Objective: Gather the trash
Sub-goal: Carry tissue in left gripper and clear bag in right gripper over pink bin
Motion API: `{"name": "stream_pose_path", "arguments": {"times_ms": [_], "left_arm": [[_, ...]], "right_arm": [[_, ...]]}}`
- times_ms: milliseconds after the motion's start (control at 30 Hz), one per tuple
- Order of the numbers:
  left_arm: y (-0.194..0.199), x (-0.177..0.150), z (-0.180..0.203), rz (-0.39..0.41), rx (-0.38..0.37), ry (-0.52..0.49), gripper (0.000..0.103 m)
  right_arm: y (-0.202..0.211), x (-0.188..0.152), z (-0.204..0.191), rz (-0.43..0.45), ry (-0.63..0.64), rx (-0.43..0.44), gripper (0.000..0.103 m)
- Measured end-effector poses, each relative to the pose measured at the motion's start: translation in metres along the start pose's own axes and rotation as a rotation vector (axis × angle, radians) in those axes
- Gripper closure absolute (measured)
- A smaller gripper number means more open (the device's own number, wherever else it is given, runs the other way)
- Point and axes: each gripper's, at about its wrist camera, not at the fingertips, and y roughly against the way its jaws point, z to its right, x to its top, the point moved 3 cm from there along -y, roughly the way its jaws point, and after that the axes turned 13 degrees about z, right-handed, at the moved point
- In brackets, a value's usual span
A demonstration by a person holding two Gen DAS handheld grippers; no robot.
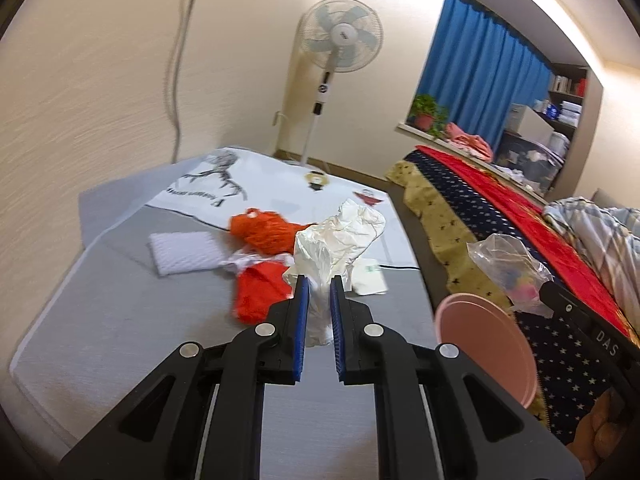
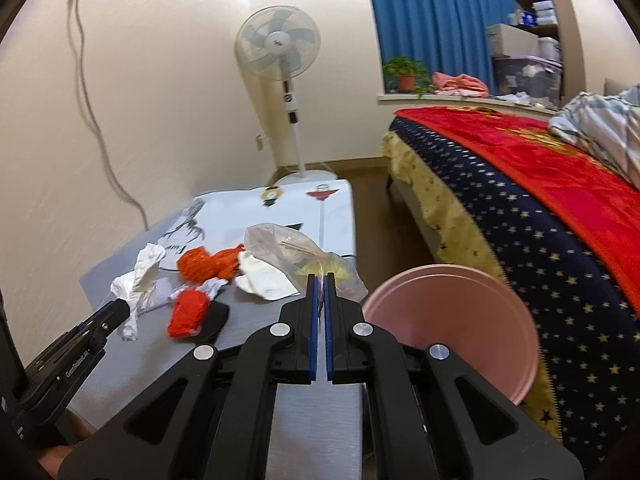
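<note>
Left gripper (image 1: 319, 285) and right gripper (image 2: 321, 282), both seemingly clamped.

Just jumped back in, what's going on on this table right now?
Trash pickup is under way. The left gripper is shut on a crumpled white plastic bag, and the right gripper is shut on a clear plastic bag. Both are held above the grey table, beside the pink bin. Orange-red scraps and white wrappers still lie there.

One pink bin (image 2: 452, 320); two hand-held grippers (image 1: 319, 280); one fan (image 2: 278, 44); two orange wads (image 2: 188, 314)
</note>
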Motion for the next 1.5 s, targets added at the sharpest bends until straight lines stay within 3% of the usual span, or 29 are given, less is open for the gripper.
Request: {"name": "stream_pose_path", "arguments": {"times_ms": [867,1500], "left_arm": [[-0.023,-0.034,0.114,-0.054,-0.198,-0.073,0.092],[-0.058,-0.057,0.156,-0.107,-0.262,-0.084,0.092]], "right_arm": [[0.011,0.007,0.099,0.039,-0.111,-0.262,0.1],[-0.004,-0.005,0.13,0.007,-0.125,-0.363,0.1]]}}
